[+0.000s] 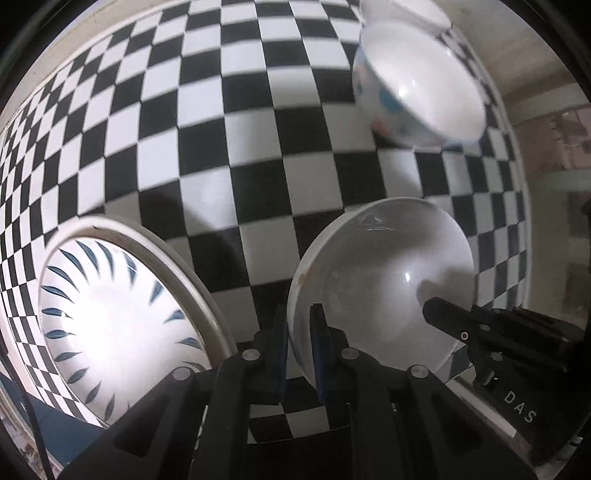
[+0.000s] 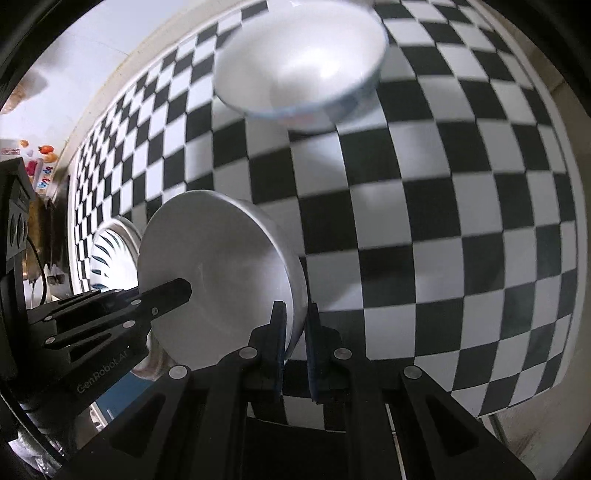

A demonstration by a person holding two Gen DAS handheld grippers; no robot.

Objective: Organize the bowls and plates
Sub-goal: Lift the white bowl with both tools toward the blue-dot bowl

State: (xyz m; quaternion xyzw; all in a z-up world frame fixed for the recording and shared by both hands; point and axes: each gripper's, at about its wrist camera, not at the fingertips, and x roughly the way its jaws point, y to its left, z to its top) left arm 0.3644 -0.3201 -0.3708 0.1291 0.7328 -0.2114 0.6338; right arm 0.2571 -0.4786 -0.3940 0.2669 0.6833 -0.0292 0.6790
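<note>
Both grippers hold one plain white bowl [image 1: 384, 280], tilted above the checkered table. My left gripper [image 1: 300, 343] is shut on its left rim. My right gripper [image 2: 295, 332] is shut on the opposite rim of the same bowl [image 2: 221, 280]. The right gripper's finger [image 1: 454, 319] shows in the left wrist view, and the left gripper's finger [image 2: 166, 293] shows in the right wrist view. A white bowl with coloured spots [image 1: 417, 85] stands farther off, also in the right wrist view [image 2: 303, 62]. A plate with blue leaf marks [image 1: 118, 321] lies at lower left, also in the right wrist view [image 2: 110, 254].
The black-and-white checkered tablecloth [image 1: 240, 129] covers the table. Another white dish [image 1: 413, 11] sits behind the spotted bowl. The table's edge runs along the right in the left wrist view [image 1: 517, 166] and along the left in the right wrist view [image 2: 70, 177].
</note>
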